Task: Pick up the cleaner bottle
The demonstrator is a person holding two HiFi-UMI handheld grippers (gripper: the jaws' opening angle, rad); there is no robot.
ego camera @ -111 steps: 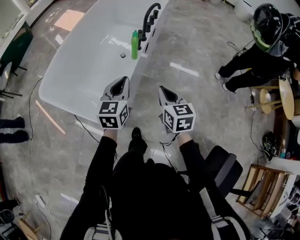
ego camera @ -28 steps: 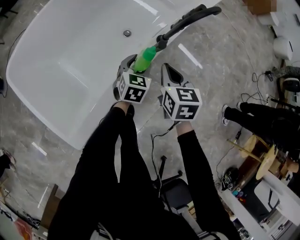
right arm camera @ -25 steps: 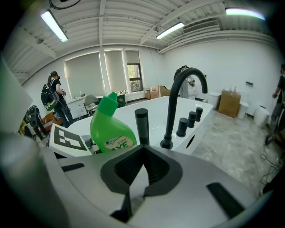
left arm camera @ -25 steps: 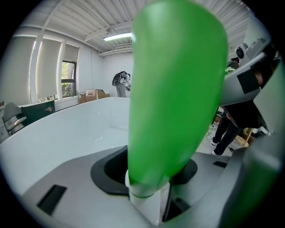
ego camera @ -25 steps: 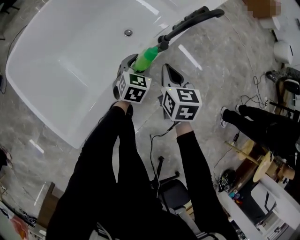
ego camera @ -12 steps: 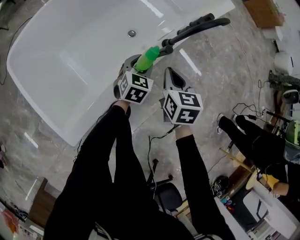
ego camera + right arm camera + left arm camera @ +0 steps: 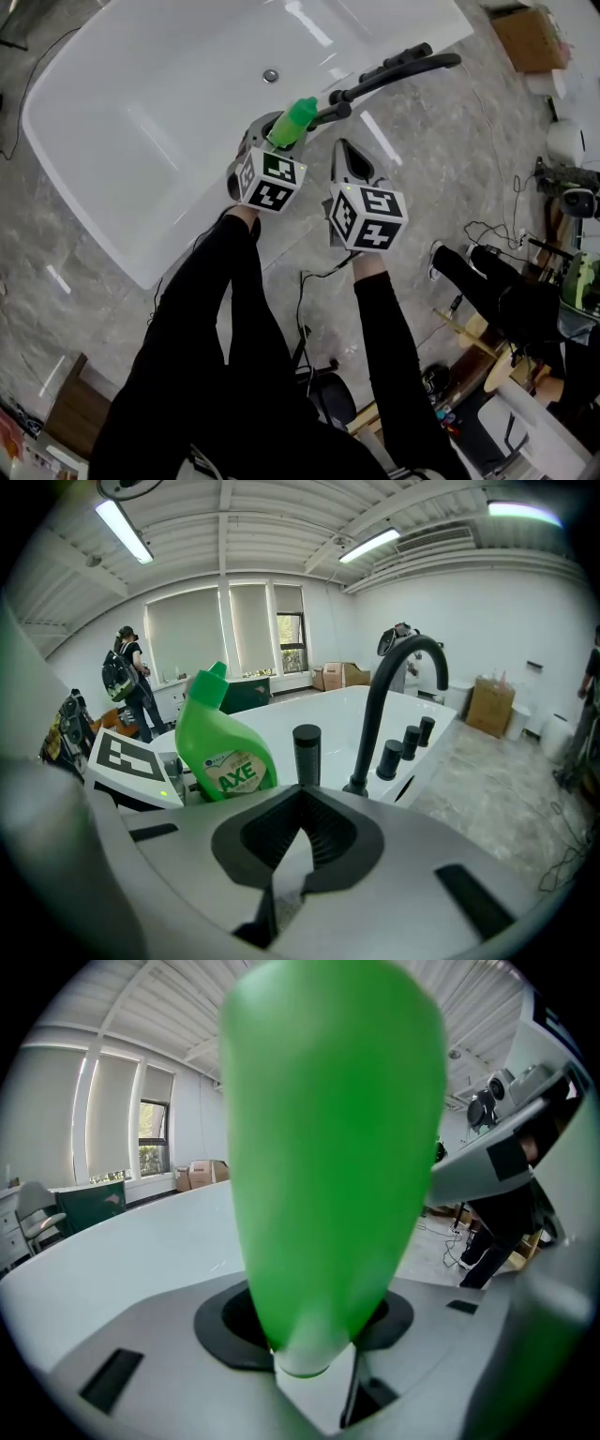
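Observation:
The green cleaner bottle [image 7: 293, 120] is tilted at the bathtub's rim, next to the black tap. My left gripper [image 7: 270, 131] is shut on the bottle's body. In the left gripper view the bottle [image 7: 333, 1147] fills the middle, wedged between the jaws of the left gripper [image 7: 314, 1354]. My right gripper [image 7: 341, 147] hovers just right of it, shut with nothing in it. From the right gripper view, the bottle [image 7: 222, 747] with its AXE label leans beside the left gripper's marker cube [image 7: 127, 761], beyond the closed right gripper [image 7: 298, 827].
A white bathtub [image 7: 141, 122] with a drain [image 7: 271, 75] lies ahead. A black curved tap [image 7: 394, 70] and its knobs [image 7: 403, 742] stand on the rim. Cables run over the marble floor. A seated person [image 7: 497, 281] and a cardboard box [image 7: 530, 37] are to the right.
Several seconds ago the bottle stood alone on the tub's rim, far from both grippers. Over the last second the left gripper stayed around it and both hands barely moved.

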